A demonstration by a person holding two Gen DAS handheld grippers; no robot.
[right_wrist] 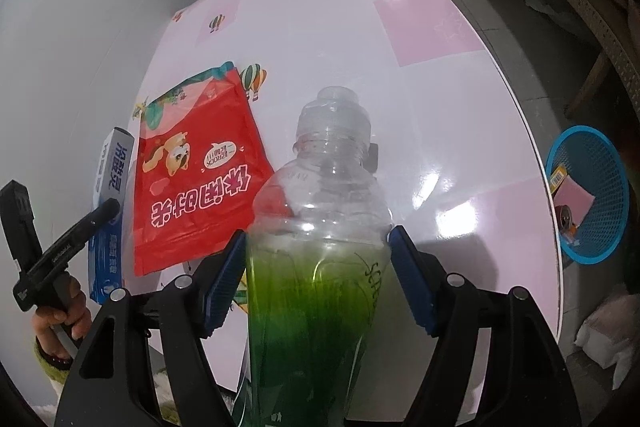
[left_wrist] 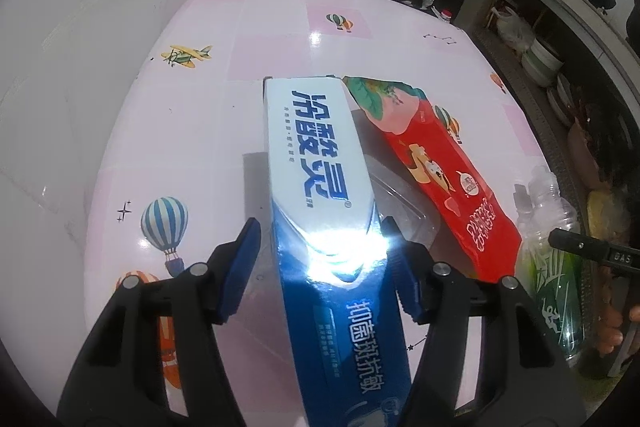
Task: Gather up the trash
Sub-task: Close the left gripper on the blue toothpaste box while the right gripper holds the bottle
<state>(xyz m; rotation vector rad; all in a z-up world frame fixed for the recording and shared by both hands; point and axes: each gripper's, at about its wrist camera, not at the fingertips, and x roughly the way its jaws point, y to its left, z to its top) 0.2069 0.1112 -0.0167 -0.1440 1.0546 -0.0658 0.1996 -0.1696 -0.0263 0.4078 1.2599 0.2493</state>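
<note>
Now both grippers straddle trash on the table: the left gripper around the box, jaws released, not pressing; the right gripper seemingly clenched on the bottle. Next, I judge: close left, then carry both to the far-right basket.

The table has a glossy white and pink chequered top printed with hot-air balloons and small aeroplanes. A red snack bag lies flat toward its left edge. Just beside the bag, nearer that edge, lies a blue and white toothpaste box. A clear plastic tray rests on the top between box and bag.
</note>
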